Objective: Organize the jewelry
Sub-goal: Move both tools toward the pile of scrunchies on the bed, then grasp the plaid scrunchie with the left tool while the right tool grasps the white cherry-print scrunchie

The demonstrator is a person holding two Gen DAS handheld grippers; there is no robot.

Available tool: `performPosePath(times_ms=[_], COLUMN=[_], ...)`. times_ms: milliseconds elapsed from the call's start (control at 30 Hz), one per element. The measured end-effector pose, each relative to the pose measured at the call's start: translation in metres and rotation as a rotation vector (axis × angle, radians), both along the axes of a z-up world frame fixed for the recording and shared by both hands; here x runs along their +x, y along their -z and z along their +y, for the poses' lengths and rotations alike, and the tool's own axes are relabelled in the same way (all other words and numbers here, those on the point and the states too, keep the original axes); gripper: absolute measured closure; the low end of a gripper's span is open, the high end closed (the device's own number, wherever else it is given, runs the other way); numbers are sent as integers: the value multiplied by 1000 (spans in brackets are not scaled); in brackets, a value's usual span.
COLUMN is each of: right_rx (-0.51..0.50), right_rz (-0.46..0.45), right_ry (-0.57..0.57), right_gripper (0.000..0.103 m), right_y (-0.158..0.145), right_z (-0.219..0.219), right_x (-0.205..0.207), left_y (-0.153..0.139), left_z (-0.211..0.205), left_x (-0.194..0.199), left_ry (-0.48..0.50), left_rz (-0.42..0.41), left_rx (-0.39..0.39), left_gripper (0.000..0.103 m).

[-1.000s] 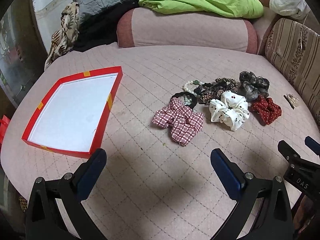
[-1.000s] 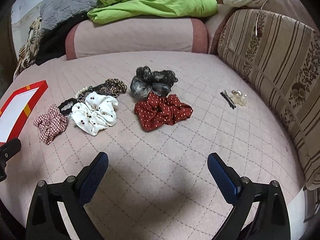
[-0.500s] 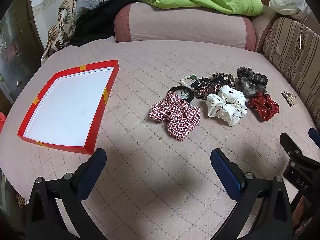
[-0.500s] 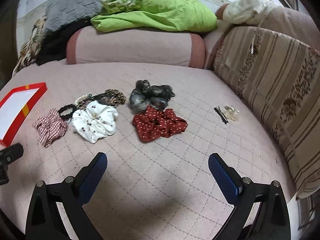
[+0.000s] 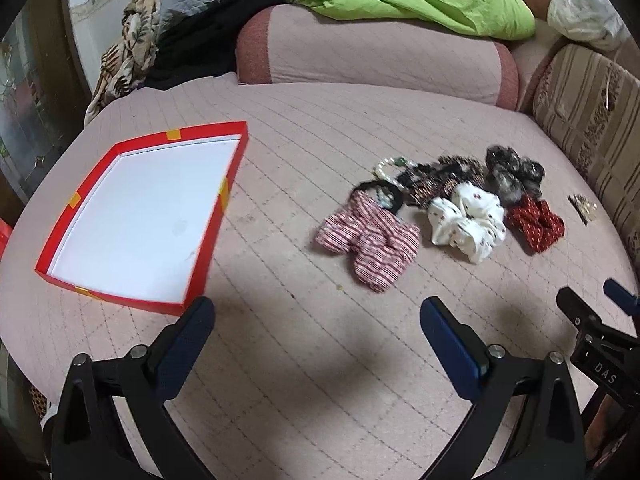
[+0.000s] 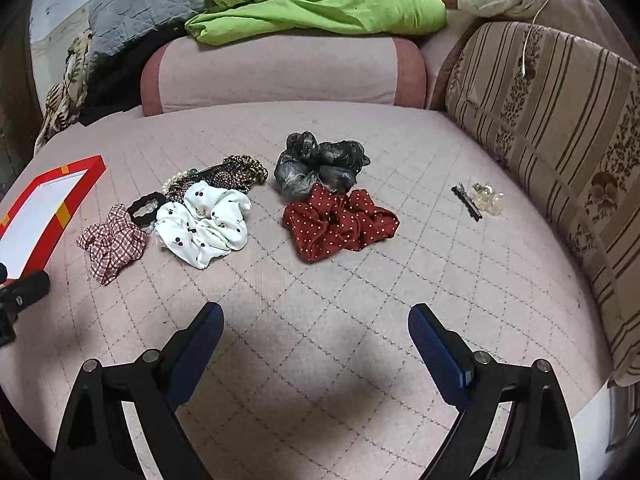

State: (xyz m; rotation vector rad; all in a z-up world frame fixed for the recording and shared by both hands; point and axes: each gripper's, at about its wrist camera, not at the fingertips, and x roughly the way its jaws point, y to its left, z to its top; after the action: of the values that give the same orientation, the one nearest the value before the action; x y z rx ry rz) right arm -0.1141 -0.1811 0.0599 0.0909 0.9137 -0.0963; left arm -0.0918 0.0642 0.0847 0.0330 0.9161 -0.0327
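A red box lid with a white inside (image 5: pixel 140 216) lies on the pink quilted bed, left; its corner shows in the right wrist view (image 6: pixel 48 204). A pile of hair accessories lies mid-bed: a red checked scrunchie (image 5: pixel 370 242) (image 6: pixel 112 242), a white cherry scrunchie (image 5: pixel 466 222) (image 6: pixel 204 224), a dark red dotted scrunchie (image 5: pixel 536 222) (image 6: pixel 340 222), a grey sheer scrunchie (image 6: pixel 320 162), a black hair tie (image 5: pixel 380 194), a pearl bracelet (image 5: pixel 386 166) and a leopard scrunchie (image 6: pixel 244 170). A black clip with clear pieces (image 6: pixel 478 198) lies apart at right. My left gripper (image 5: pixel 316 328) and right gripper (image 6: pixel 316 330) are open, empty, above the bed short of the pile.
A pink bolster (image 6: pixel 280 76) with a green blanket (image 6: pixel 320 4) lies across the back. A striped floral cushion (image 6: pixel 560 128) lines the right side. Grey and patterned cloths (image 5: pixel 132 44) are heaped at the back left. The right gripper's body shows in the left wrist view (image 5: pixel 600 340).
Both cameras have shifted a little, so the pile and the box sit slightly differently in view. Nothing on the bed has moved. Both grippers stay open.
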Motion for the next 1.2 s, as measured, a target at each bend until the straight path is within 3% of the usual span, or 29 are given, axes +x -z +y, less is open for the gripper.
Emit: performPosePath(times_ms=[167,367,633,1200], right_rx=[48,100,156,176], right_rz=[30,49,63,88], right_ry=[-7,-61,-93,-132], right_gripper=[10,16,24,24], right_y=[4,4,4,15], right_z=[-2,3,8,28], right_x=[8,23,59,106], left_y=[-2,5,14,46], left_z=[14,19,11,-5], left_x=[9,19,45,94], left_ry=[2,9,91,155], left_rz=[17,43,85,131], left_rx=[-14,-44,-111,-76], left_gripper=[23,23,23,23])
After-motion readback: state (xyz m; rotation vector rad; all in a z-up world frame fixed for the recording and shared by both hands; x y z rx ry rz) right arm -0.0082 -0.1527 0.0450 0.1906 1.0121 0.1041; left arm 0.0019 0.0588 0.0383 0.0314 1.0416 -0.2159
